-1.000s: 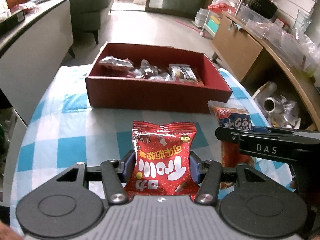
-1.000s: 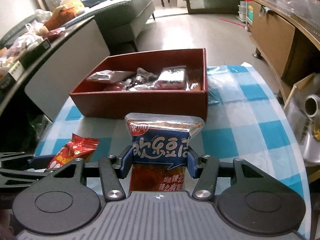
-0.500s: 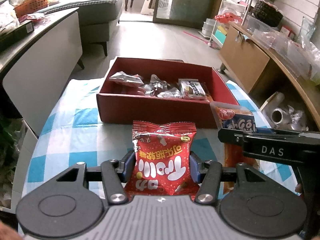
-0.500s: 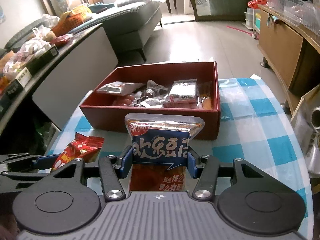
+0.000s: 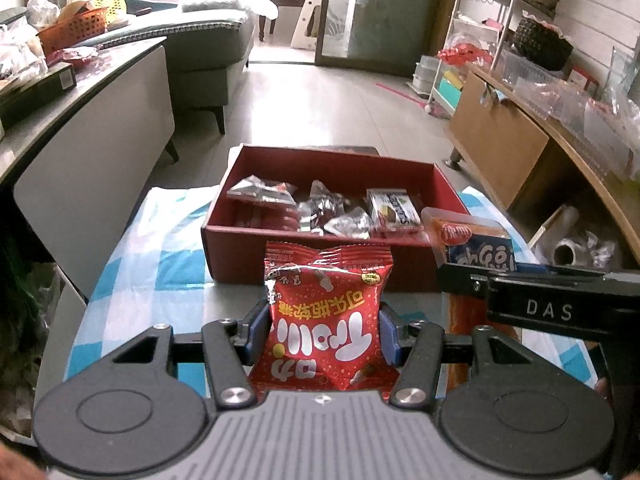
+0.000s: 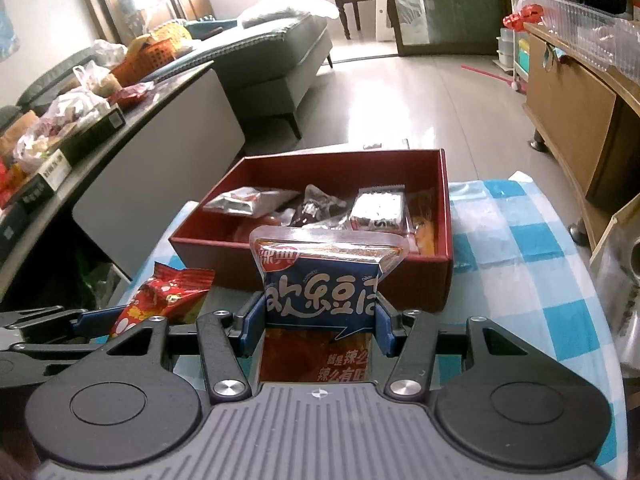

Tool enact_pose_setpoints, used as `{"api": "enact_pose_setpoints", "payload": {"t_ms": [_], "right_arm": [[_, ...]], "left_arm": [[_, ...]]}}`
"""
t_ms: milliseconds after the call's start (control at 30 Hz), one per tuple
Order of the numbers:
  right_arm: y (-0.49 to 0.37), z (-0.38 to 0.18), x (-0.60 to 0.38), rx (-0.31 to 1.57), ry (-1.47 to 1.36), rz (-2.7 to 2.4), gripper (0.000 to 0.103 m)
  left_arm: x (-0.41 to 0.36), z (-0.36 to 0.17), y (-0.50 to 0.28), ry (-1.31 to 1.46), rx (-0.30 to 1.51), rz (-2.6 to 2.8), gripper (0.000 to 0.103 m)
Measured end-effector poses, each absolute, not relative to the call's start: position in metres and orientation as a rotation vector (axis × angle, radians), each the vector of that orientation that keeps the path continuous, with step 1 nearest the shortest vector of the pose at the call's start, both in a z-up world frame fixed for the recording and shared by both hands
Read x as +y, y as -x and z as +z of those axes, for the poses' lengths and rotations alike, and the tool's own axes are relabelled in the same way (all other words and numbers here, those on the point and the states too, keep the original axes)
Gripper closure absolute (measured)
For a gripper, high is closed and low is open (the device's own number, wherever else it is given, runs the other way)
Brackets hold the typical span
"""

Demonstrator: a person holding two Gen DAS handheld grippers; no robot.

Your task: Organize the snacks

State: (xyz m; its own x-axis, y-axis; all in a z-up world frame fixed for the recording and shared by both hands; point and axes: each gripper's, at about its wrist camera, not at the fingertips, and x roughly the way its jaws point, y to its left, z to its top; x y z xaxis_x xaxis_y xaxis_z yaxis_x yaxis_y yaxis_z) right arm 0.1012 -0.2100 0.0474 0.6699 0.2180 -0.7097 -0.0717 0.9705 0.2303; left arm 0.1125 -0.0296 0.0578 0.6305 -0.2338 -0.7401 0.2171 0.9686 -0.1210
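My left gripper is shut on a red snack packet and holds it above the table in front of the red box. My right gripper is shut on a blue and red snack packet, also held in front of the red box. The box holds several wrapped snacks. The right gripper and its blue packet show at the right of the left wrist view. The red packet shows at the left of the right wrist view.
The table has a blue and white checked cloth. A grey counter with bags stands to the left, a wooden sideboard to the right. A sofa stands behind on the tiled floor.
Both grippers have risen and pulled back from the box with their packets; the box looks smaller and farther, and more of the room shows.
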Motion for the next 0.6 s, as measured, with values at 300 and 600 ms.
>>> {"api": "enact_pose_setpoints", "payload": {"t_ms": [300,600], "right_arm": [[-0.114,0.054,-0.208,0.792,-0.185,0.180,0.041],[-0.130,0.059,-0.208,0.765,-0.185,0.183,0.041]], "left_arm": [[-0.033,0.064,-0.130,0.009,0.811,-0.228,0.055],[-0.038,0.066,-0.150,-0.003,0.790,-0.213,0.055]]}}
